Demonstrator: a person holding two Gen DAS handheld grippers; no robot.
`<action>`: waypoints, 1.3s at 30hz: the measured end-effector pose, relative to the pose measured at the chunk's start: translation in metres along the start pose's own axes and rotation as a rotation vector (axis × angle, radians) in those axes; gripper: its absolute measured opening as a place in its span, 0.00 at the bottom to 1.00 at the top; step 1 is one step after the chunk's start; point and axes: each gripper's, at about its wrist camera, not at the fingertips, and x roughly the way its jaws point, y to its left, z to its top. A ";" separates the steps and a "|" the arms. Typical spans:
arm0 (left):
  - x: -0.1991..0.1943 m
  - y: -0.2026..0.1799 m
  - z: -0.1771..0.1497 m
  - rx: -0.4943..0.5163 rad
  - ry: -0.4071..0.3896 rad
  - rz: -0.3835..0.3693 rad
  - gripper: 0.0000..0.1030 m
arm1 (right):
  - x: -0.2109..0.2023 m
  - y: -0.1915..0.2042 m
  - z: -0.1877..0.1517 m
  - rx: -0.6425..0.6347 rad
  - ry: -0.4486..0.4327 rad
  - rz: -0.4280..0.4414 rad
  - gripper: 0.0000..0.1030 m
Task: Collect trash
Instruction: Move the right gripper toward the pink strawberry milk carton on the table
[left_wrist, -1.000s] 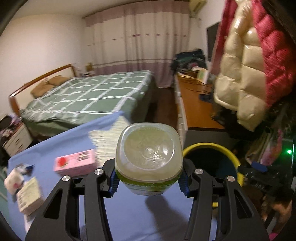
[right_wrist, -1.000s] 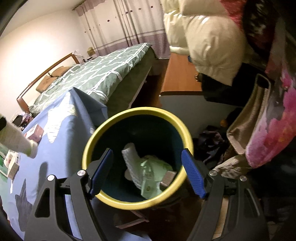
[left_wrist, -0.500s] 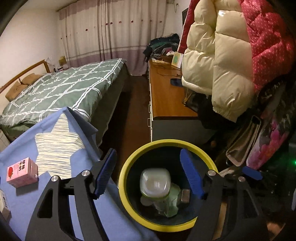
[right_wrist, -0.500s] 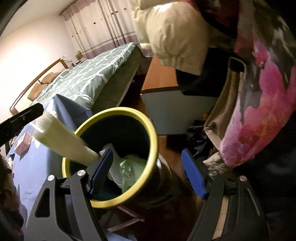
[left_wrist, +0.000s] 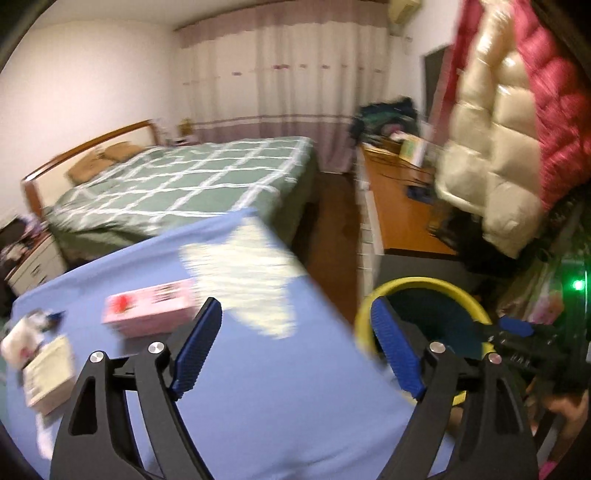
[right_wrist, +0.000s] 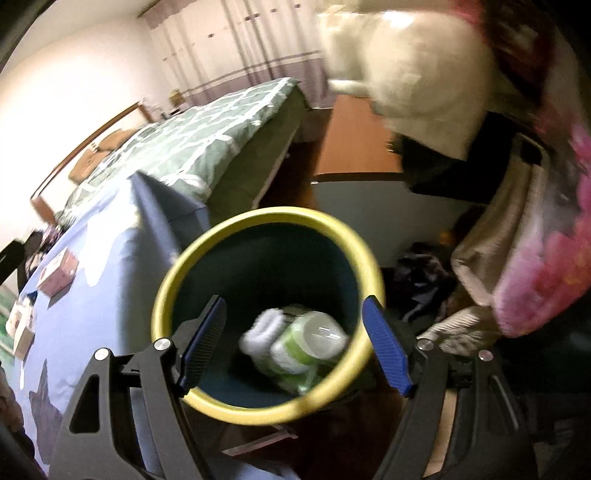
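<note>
A: Left wrist view: the left tongs hang over the blue-covered surface, jaws opening, nothing between them. The yellow-rimmed bin stands just past the surface's right edge.

B: So what trash is left there?

A: A pink carton lies ahead to the left; further left lie a pale box and a small white packet, blurred. I judge the step in hand is going for the next piece, likely the carton.

B: And the right wrist view?

A: The right tongs are spread and empty above the bin, which already holds a green-and-white container beside something white.

B: Next move?

A: Probably centring the left tongs around the carton, across its narrow sides, before closing.
</note>
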 end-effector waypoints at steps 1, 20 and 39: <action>-0.007 0.021 -0.004 -0.025 -0.005 0.030 0.80 | 0.002 0.010 0.001 -0.015 0.003 0.009 0.70; -0.070 0.297 -0.098 -0.355 -0.056 0.453 0.83 | 0.097 0.290 0.037 -0.384 0.061 0.017 0.70; -0.078 0.281 -0.098 -0.371 -0.102 0.527 0.86 | 0.084 0.335 0.006 -0.615 0.009 0.385 0.77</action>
